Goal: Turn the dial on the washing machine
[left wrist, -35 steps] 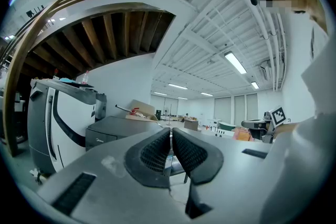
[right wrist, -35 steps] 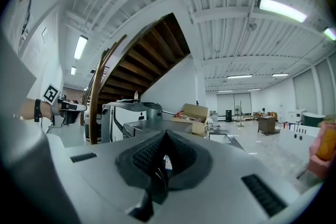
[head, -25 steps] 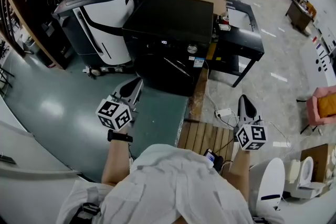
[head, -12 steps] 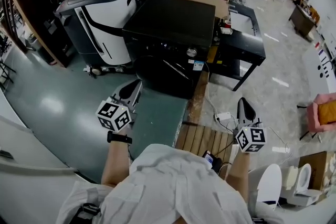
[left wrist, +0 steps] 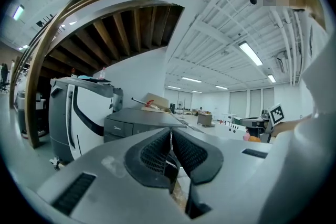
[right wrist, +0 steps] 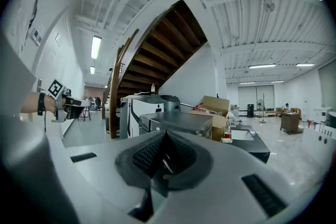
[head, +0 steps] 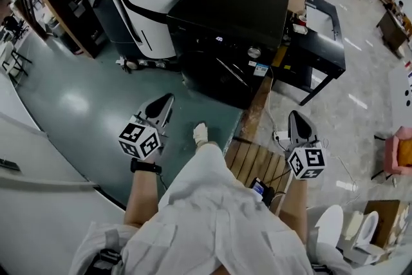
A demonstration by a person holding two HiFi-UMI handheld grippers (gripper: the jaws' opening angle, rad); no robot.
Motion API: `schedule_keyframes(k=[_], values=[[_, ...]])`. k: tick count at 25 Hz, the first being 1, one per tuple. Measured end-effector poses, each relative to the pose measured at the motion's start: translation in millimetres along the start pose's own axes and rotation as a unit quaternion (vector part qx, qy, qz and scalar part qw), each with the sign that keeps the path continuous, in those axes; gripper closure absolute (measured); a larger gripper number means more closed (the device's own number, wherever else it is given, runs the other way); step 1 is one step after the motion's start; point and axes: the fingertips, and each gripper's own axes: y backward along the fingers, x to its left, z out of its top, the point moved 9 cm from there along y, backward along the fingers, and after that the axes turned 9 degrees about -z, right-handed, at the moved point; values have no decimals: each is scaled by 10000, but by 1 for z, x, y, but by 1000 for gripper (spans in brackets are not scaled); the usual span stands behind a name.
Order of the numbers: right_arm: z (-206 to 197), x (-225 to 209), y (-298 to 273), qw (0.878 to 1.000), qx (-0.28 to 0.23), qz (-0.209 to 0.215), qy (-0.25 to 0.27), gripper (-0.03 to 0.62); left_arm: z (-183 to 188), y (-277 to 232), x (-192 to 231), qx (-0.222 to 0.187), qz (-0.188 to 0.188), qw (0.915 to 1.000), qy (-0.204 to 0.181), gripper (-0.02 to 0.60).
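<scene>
Head view: we hold the left hand-held gripper (head: 164,102) and right hand-held gripper (head: 297,118), jaws together, both empty, well apart from the washing machine (head: 225,13); dial (head: 254,52) on its front.

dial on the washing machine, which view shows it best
Head view: the dial shows as a round silver knob on the washing machine front. Both gripper views show the machine small, with no dial discernible.
</scene>
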Motion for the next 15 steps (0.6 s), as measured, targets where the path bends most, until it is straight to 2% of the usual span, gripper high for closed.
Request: schedule_keyframes(k=[3, 7, 15], values=[[-3, 2, -13, 9999, 100, 114, 56, 591, -5, -10, 6, 22, 10, 10000, 64, 565], [-6, 0, -38, 9997, 133, 174, 65, 592, -6, -40, 17, 1, -153, 9999, 78, 565], [-18, -1, -113, 9979, 451, 383, 272, 591, -22, -105, 42, 120, -410, 9989, 189, 565]])
